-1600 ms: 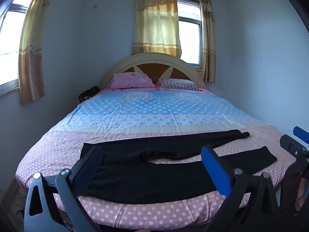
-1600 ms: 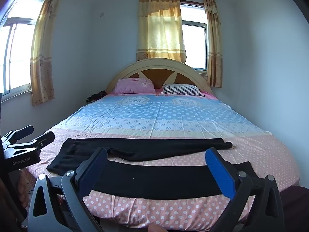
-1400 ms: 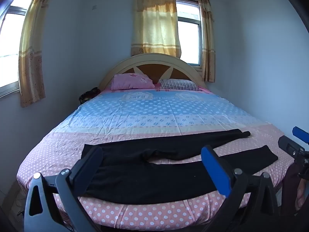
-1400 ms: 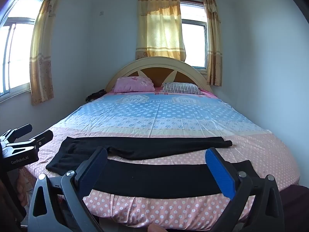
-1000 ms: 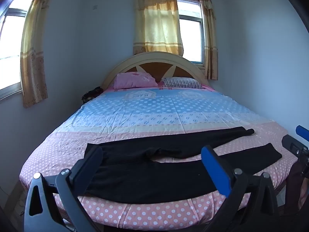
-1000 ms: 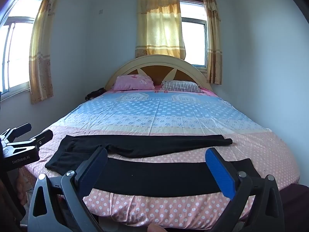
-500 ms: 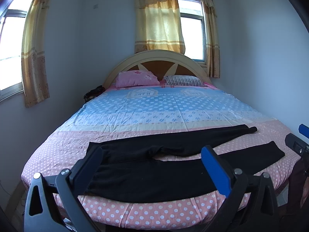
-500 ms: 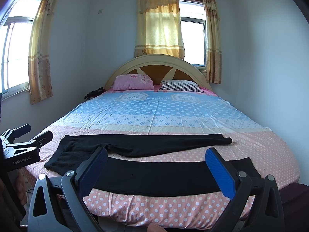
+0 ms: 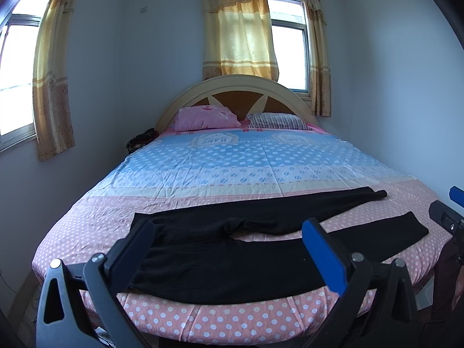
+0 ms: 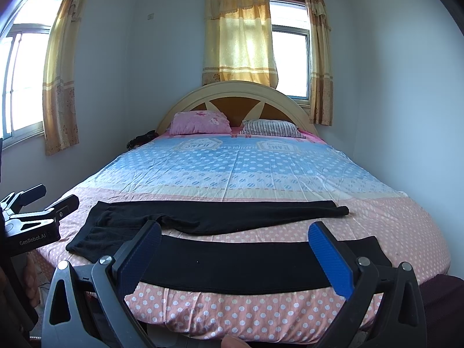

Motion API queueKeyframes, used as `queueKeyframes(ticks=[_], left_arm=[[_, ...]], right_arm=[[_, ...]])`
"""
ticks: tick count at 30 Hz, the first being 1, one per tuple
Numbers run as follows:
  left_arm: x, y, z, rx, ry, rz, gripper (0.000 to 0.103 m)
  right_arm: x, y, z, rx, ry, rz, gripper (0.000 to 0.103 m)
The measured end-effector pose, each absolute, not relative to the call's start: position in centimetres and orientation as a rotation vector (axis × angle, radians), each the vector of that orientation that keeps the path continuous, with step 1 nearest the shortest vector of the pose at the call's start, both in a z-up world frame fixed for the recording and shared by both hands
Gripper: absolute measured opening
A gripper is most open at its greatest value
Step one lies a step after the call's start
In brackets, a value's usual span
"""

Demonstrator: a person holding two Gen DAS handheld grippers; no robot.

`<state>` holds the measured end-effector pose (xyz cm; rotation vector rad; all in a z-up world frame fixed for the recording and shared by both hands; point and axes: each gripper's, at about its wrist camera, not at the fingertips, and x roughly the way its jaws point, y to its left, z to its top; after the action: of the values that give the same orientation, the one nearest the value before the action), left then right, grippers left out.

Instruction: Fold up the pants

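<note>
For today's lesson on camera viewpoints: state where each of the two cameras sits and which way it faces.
Left wrist: on the left gripper, at the bed's foot, facing the headboard; the right gripper's tip shows at right.
Right wrist: on the right gripper, same direction; the left gripper shows at left.
Shared: black pants spread flat on the bed, both grippers open.

A home bedroom is shown: a wide bed with a pink and blue polka-dot sheet (image 9: 232, 168), 2 pillows (image 9: 206, 117) at an arched wooden headboard (image 10: 235, 98), and yellow-curtained windows (image 10: 240, 34).
</note>
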<state>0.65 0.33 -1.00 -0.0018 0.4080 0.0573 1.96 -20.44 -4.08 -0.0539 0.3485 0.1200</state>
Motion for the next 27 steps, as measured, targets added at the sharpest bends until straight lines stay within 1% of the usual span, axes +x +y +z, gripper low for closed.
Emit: queueKeyframes(ticks=[27], left_arm=[[0.79,0.37,-1.34,0.004,0.411,0.058,0.103]], right_arm=[[1.98,-20.32,-4.27,-0.057,0.357,0.122,0.102]])
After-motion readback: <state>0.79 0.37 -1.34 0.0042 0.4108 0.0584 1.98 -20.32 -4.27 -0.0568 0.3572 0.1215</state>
